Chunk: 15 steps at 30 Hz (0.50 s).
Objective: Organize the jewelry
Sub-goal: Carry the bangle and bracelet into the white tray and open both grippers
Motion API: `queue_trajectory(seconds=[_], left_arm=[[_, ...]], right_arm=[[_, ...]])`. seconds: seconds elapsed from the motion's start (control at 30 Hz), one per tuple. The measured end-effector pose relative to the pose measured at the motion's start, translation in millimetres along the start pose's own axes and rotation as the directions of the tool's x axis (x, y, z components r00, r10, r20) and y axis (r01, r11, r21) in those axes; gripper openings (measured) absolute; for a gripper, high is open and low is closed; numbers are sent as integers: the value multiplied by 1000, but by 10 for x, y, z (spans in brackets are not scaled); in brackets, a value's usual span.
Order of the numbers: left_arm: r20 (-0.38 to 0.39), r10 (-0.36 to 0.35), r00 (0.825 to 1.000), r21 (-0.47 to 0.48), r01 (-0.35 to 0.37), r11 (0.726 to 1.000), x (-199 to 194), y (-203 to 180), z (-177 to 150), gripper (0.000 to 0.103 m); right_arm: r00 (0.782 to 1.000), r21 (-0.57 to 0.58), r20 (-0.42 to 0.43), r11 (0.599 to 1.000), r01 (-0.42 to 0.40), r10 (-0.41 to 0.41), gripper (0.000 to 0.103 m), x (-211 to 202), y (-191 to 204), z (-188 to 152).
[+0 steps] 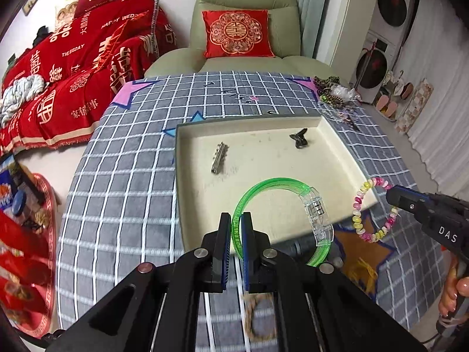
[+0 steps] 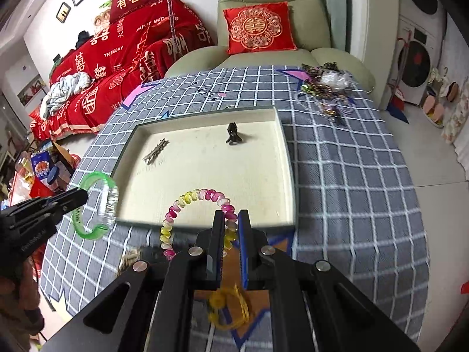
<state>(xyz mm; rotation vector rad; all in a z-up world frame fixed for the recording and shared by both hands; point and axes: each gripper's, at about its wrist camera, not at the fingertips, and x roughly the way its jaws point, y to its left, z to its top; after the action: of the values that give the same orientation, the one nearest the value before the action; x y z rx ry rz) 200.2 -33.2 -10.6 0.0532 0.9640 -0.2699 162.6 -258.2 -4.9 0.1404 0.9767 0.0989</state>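
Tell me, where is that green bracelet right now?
The green bracelet is pinched in the left tool, held up over the near edge of the cream tray, left of the pink-and-yellow coil bracelet.

Inside your cream tray (image 1: pixel 346 158), a metal hair clip (image 1: pixel 219 158) lay toward the left wall and a dark claw clip (image 1: pixel 299 139) near the far wall; the near half lay bare. A jewelry heap (image 2: pixel 325 91) crowded the table's far right corner.
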Motion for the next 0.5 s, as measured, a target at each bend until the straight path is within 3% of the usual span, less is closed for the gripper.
queue_trajectory(seconds=[0.2,0.5], left_arm=[[-67,-5,998,12,6,1000,508,-69,252,15],[-152,23,988,19,-20,1000,1085,-137,495,15]], right_arm=[[999,3,-49,1000,-7,7,10,462,-30,324],[993,61,-119,998,-2,9,10,1081,-162,521]])
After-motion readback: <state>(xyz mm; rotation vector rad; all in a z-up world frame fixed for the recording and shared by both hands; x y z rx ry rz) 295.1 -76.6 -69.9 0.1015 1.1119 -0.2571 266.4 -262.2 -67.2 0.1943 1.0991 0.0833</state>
